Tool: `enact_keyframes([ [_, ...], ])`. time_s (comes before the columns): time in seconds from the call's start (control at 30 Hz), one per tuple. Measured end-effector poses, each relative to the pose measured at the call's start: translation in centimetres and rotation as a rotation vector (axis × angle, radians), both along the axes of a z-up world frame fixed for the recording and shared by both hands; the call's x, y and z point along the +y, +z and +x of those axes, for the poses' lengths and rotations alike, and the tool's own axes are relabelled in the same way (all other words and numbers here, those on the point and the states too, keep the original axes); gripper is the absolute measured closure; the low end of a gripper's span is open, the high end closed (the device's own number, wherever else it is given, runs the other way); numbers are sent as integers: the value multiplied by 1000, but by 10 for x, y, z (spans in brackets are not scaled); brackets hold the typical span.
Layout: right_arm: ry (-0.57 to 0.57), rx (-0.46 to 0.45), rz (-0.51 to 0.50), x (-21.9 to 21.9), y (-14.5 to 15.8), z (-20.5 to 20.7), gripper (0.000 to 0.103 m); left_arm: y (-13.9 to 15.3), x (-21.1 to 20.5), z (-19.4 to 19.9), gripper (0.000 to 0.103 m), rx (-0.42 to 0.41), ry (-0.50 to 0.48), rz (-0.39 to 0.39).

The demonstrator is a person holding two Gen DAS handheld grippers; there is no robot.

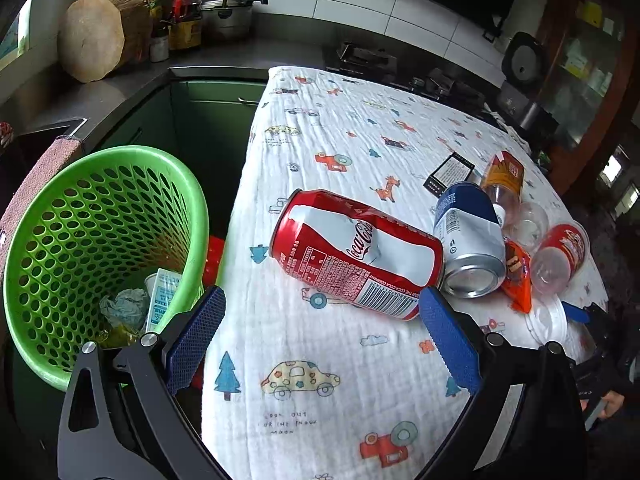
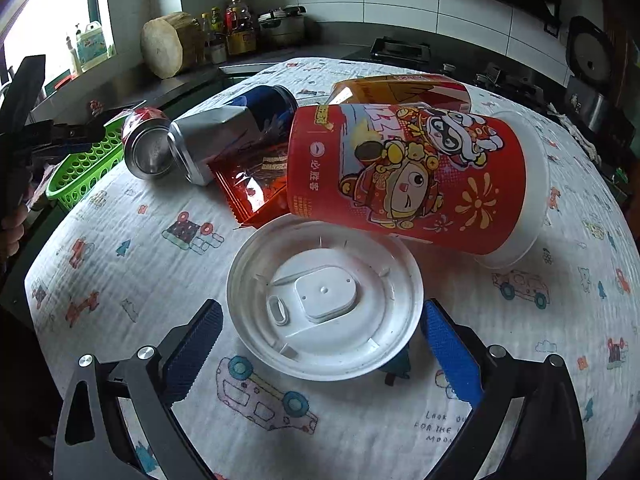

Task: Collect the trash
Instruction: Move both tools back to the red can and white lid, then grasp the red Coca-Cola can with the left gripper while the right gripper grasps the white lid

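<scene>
A dented red Coca-Cola can (image 1: 356, 254) lies on its side on the patterned cloth, just ahead of my left gripper (image 1: 320, 304), which is open and holds nothing. Behind it lies a blue and silver can (image 1: 470, 236). The green perforated basket (image 1: 48, 240) stands left of the table with paper scraps inside. My right gripper (image 2: 322, 316) is open around a white plastic lid (image 2: 324, 296) lying upside down. Beyond the lid lie a red printed paper cup (image 2: 416, 176), an orange snack wrapper (image 2: 252, 184), the blue can (image 2: 232, 132) and the red can (image 2: 148, 144).
A yellow-orange cup (image 1: 504, 174), a clear cup (image 1: 528, 222) and a black card (image 1: 448, 172) lie farther back on the table (image 1: 340, 380). A grey counter (image 1: 120, 88) with a wooden block (image 1: 100, 36), bottles and a pot runs behind. The table's left edge drops off beside the basket.
</scene>
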State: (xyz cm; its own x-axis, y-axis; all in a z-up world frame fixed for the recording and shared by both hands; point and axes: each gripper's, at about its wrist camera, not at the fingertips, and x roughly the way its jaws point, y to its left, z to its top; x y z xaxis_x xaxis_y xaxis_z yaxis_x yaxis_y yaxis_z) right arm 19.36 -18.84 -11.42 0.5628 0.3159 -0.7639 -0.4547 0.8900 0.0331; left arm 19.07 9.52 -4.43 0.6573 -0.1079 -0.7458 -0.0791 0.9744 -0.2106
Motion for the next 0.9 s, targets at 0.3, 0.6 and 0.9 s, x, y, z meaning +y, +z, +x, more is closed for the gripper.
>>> enact_keyframes([
  [0.3,3,51,19,2,0,15,7,-7,-8,26,7,77,92,-152],
  [0.6,-5,39,22,3,2,18,11,-27,0,50,7,183,278,-318],
  [0.9,20,13,11,2,3,6,12,-35,-4,62,7,229,386,-428],
])
